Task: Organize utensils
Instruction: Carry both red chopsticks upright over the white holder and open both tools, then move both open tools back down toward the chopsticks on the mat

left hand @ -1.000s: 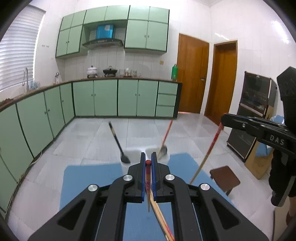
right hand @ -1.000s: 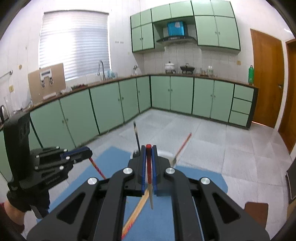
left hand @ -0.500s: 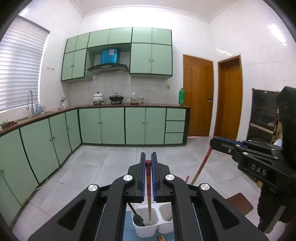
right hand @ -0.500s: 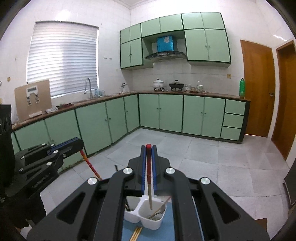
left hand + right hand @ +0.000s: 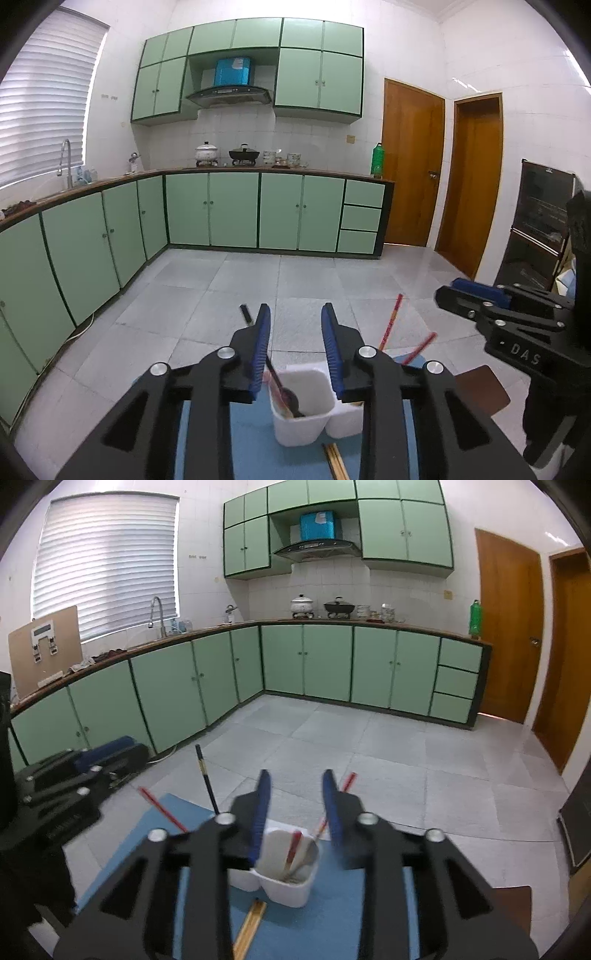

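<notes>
**A:** Where are your grippers?

**B:** Both over the holder [image 5: 301,413]. My left gripper [image 5: 295,345] has its jaws apart and opening, with nothing between the pads; the same goes for my right gripper [image 5: 297,812]. Each hangs above its own cup of the white two-cup holder, which sits on the blue mat [image 5: 332,923].

**A:** And the utensils?

**B:** Standing in the cups. From the left view I see a dark spoon [image 5: 290,400] leaning in the left cup, handle tipped up and away towards the left. From the right view, a red-ended chopstick [image 5: 293,849] leans in the right cup, with a metal spoon beside it.

**A:** What's left?

**B:** A wooden pair of chopsticks [image 5: 249,928] flat on the mat, just in front of the holder on my side. Its long axis runs towards me, roughly in line with where both grippers point.

**A:** Which hand is nearer?

**B:** I'd judge about equal. The pair lies below and behind both sets of fingers, near the seam between the cups. Either hand would need to pull back and dip, jaws closing across the sticks.
</notes>
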Motion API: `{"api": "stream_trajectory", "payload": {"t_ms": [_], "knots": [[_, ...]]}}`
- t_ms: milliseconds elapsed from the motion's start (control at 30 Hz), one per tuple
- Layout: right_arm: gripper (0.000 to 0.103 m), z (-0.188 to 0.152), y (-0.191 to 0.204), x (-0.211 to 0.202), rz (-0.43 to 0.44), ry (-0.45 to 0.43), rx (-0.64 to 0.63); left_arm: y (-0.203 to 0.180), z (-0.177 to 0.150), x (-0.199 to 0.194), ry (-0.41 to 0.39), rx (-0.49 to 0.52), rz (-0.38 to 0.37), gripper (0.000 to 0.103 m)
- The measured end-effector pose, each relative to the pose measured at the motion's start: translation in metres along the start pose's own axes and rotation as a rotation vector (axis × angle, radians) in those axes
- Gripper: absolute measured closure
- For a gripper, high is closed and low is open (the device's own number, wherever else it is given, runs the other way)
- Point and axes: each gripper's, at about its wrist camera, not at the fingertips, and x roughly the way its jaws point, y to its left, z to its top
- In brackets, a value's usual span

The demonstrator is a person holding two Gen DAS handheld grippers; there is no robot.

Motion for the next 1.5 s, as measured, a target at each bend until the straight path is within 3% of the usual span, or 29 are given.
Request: {"api": "stream_trajectory", "payload": {"t_ms": [200, 300, 467, 667, 833, 1133, 1500], "knots": [[0.046, -0.036, -0.006, -0.034, -0.020, -0.010, 0.026, 0.000, -0.034, -0.031, 0.037, 0.002, 0.012, 0.057], [0.034, -0.065, -0.006, -0.049, -0.035, 0.002, 0.032, -0.003, -0.066, -0.049, 0.073, -0.021, 0.008, 0.051], [0.025, -0.136, 0.001, -0.067, -0.049, 0.063, 0.050, -0.009, -0.126, -0.064, 0.155, -0.023, 0.030, 0.045], [0.023, -0.216, 0.012, -0.068, -0.057, 0.177, 0.103, -0.006, -0.200, -0.064, 0.297, -0.071, 0.049, 0.044], [0.023, -0.258, 0.029, -0.065, -0.041, 0.247, 0.140, -0.004, -0.240, -0.061, 0.376, -0.096, 0.066, 0.043], [0.023, -0.284, 0.059, -0.058, -0.001, 0.325, 0.102, -0.010, -0.270, -0.059, 0.429, -0.065, 0.105, 0.038], [0.027, -0.292, 0.083, -0.040, -0.018, 0.405, 0.037, -0.005, -0.277, -0.062, 0.445, -0.076, 0.116, 0.036]]}}
